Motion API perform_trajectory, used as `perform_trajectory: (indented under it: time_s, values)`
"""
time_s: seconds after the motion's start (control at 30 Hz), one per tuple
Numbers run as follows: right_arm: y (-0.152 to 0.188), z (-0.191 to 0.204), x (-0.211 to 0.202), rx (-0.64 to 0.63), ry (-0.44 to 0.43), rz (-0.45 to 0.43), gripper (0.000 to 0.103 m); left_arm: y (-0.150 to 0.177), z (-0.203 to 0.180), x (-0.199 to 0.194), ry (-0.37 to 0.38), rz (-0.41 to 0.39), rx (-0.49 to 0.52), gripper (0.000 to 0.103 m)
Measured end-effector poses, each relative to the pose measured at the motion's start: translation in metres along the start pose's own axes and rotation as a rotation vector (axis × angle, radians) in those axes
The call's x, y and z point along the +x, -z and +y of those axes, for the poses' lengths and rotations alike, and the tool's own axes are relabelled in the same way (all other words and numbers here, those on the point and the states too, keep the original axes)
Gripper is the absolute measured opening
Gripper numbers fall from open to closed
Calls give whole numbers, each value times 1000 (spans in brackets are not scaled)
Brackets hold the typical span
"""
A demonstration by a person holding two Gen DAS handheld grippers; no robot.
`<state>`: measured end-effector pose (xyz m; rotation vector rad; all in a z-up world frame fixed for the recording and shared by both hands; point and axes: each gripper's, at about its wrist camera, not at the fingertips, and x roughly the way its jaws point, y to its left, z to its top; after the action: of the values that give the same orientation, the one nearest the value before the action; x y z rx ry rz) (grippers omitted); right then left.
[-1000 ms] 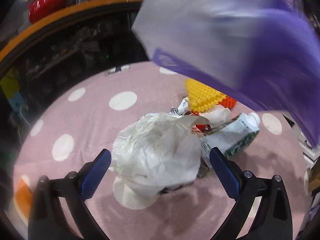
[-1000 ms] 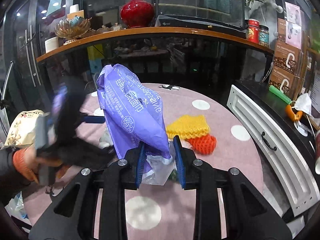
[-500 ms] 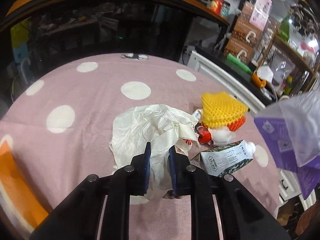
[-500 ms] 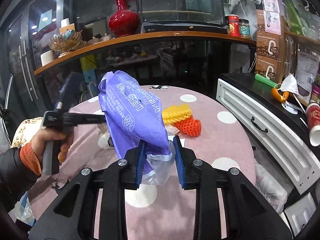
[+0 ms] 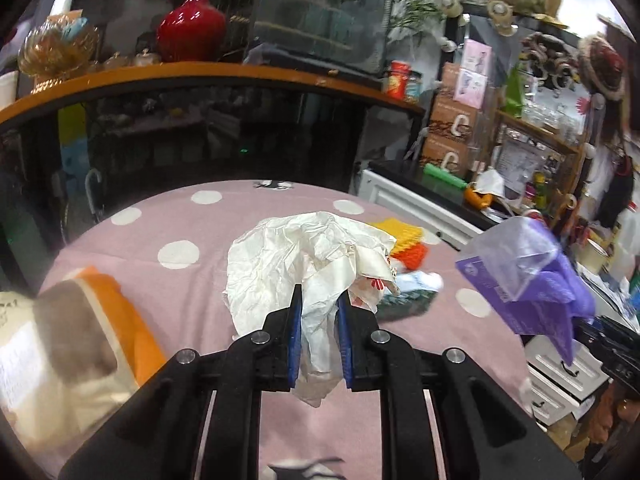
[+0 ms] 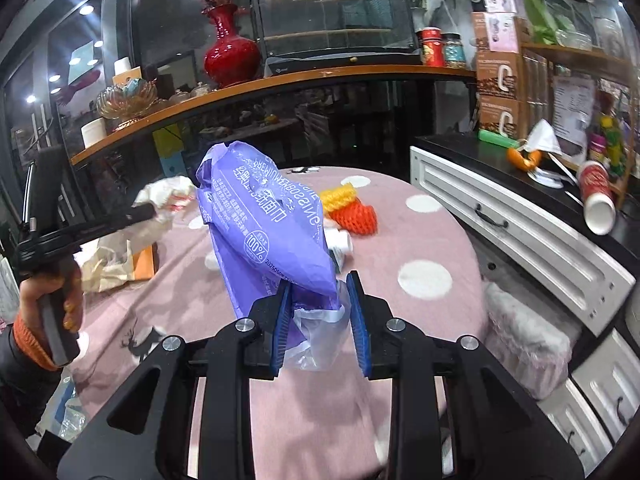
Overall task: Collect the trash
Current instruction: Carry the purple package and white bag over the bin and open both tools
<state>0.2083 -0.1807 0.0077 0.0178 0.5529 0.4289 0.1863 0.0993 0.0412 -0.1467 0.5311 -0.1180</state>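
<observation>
Item one, crumpled white paper wrapper (image 5: pixel 304 264): I have it pinched between the blue pads of my left hand-held gripper (image 5: pixel 319 332), lifted clear above the bench (image 5: pixel 160 220); a tail of it hangs below the pads. From the right wrist view the same wrapper (image 6: pixel 168 200) sits at the tip of the left hand-held gripper (image 6: pixel 140 214), off to the left, with a hand (image 6: pixel 52 292) in an orange cuff on the grip.

Item two, purple plastic bag (image 6: pixel 268 232) with white print: my right hand-held gripper (image 6: pixel 320 312) clamps its clear lower edge, pads drawn in on the film, the bag standing up and leaning left above the pads. In the left wrist view this bag (image 5: pixel 528 272) hangs at the right edge.

Item three, remaining trash on the bench, well beyond both tools: yellow foam net (image 6: pixel 338 196) lying against an orange foam net (image 6: pixel 360 218); a small green-and-white carton (image 5: pixel 404 300) just beside them, blurred and partly hidden behind the wrapper.

Item four, bench covering: pink cloth with white dots.

Item five, surroundings: an orange-edged paper bag (image 5: pixel 80 340) at the left of the bench; a red vase (image 6: pixel 232 52) on the curved wooden shelf (image 6: pixel 320 76) behind; a white drawer cabinet (image 6: pixel 520 232) to the right, a paper cup (image 6: pixel 598 200) on its side upon it.
</observation>
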Motion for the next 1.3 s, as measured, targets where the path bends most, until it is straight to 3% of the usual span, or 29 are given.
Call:
perform_trajectory:
  time_s: [0.17, 0.47, 0.63, 0.87, 0.93, 1.0, 1.07, 1.3]
  values:
    - [29, -21, -39, 29, 70, 15, 28, 26, -52, -25, 115, -11, 75, 16]
    - [93, -95, -83, 176, 249, 114, 28, 71, -160, -32, 341, 50, 204, 16]
    - [133, -144, -77, 305, 341, 226, 28, 94, -211, -30, 420, 85, 259, 16]
    - [190, -185, -35, 478, 329, 397, 29, 128, -263, -19, 487, 154, 328, 16]
    - [204, -186, -20, 502, 315, 429, 32, 136, -271, -13, 496, 180, 338, 16]
    - [215, -189, -10, 527, 321, 444, 53, 145, -278, -5, 493, 204, 349, 16]
    - [225, -194, -8, 540, 330, 454, 66, 153, -280, 2, 491, 231, 353, 16]
    - [226, -216, -34, 555, 471, 414, 75, 177, -290, 26, 479, 317, 394, 16]
